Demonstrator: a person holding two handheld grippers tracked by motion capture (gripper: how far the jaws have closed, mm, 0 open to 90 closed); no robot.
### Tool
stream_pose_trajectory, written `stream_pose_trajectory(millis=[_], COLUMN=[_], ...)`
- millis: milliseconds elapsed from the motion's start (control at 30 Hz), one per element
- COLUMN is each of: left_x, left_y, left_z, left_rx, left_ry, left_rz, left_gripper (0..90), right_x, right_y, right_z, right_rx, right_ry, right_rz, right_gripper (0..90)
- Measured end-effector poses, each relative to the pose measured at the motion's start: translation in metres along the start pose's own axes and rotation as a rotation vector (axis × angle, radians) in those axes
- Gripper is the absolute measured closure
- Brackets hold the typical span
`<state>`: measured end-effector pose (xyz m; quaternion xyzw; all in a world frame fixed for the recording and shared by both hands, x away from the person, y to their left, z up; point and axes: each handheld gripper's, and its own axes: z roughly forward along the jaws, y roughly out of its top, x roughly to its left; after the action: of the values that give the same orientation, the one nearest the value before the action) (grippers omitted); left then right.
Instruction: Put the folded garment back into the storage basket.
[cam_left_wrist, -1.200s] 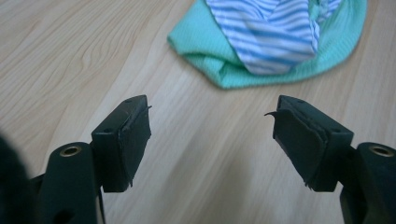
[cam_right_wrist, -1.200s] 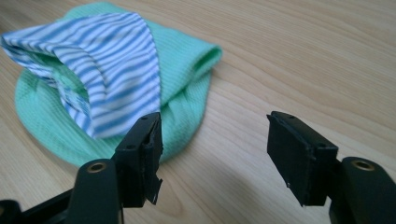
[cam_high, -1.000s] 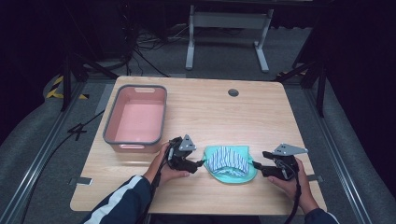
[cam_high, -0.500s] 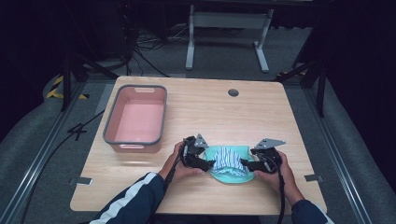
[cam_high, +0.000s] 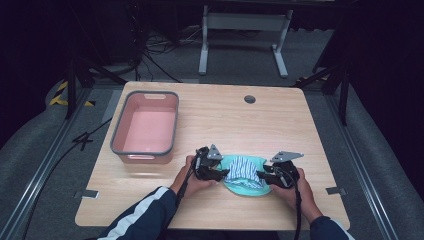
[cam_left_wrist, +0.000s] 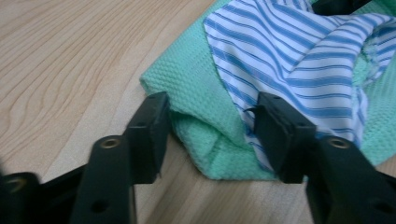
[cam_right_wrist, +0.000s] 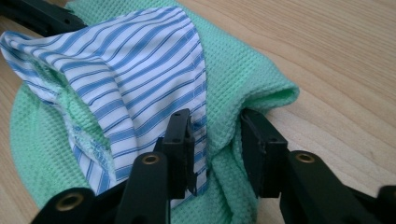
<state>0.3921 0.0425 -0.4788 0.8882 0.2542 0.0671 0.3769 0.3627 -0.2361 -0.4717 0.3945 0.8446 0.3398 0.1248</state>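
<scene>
A pale wood-grain table (cam_high: 310, 125) is being worked on, a pink grey-rimmed bin (cam_high: 146, 127) at its left. A green waffle-weave cloth (cam_high: 243, 189) and blue-striped cloth (cam_high: 243, 167) are lying bunched near the front edge. Jaws just closing, the left gripper (cam_left_wrist: 212, 135) is being pressed onto a green fold; the right gripper (cam_right_wrist: 215, 149) is pinching both cloths.

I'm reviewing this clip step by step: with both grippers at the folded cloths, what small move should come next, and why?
Probably lift both ends together, just clear of the table. The left gripper and right gripper have just been closing; each has a fold of the green cloth bunched between its jaws, with the striped cloth lying on top. An even lift should keep the stack together, perhaps toward the pink bin.
</scene>
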Motion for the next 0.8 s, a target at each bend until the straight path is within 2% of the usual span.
stream_pose_trajectory(millis=[100,233,367,667,800], left_x=[0.001,0.002,-0.001,-0.008,-0.008], left_y=[0.0,0.0,0.002,0.009,0.013], left_z=[0.0,0.001,0.0,-0.005,-0.009], left_rx=[-0.008,-0.014,0.001,0.05,0.046], left_ry=[-0.041,-0.069,-0.059,-0.03,-0.026], left_rz=[-0.012,-0.015,-0.004,0.064,0.071], left_gripper=[67.4,76.6,80.0,81.8,82.0], right_x=[0.001,0.001,0.003,0.008,0.01], right_y=[0.0,0.0,-0.001,0.003,0.006], right_z=[0.0,0.0,0.0,-0.006,-0.01], right_rx=[0.001,-0.004,-0.009,-0.016,-0.028], right_ry=[0.014,0.03,0.021,0.013,0.01], right_rz=[0.01,0.017,0.009,-0.017,-0.016], right_gripper=[73.7,78.8,80.0,81.4,81.4])
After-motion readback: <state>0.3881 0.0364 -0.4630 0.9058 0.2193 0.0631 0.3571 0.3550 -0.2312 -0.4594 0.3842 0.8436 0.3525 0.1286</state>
